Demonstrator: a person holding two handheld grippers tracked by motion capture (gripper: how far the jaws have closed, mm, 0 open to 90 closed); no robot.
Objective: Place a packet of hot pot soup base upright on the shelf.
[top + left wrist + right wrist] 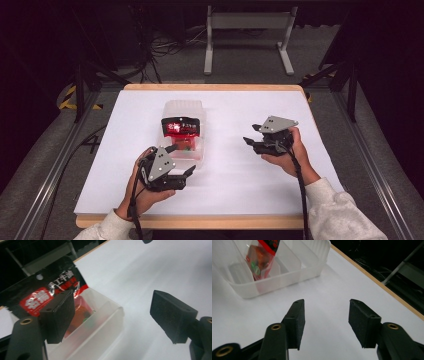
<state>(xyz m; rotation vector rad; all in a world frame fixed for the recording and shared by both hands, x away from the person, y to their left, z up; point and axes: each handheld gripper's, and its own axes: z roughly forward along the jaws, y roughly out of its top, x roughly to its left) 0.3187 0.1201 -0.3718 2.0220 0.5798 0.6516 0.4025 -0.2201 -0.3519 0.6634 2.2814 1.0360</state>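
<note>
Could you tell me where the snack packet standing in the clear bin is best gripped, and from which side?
I would grip the snack packet by its flat black-and-red top, which sticks up above the rim of the clear bin, coming down from above. The lower part sits between the bin's walls, so a side approach looks blocked. The left gripper is open and nearest.

White Chinese characters, too blurred to read, on the red-and-black snack packet (50,291).

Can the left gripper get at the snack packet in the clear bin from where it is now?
Probably yes: the left gripper is open beside the bin, and the packet sticks up above the rim, uncovered.
</note>
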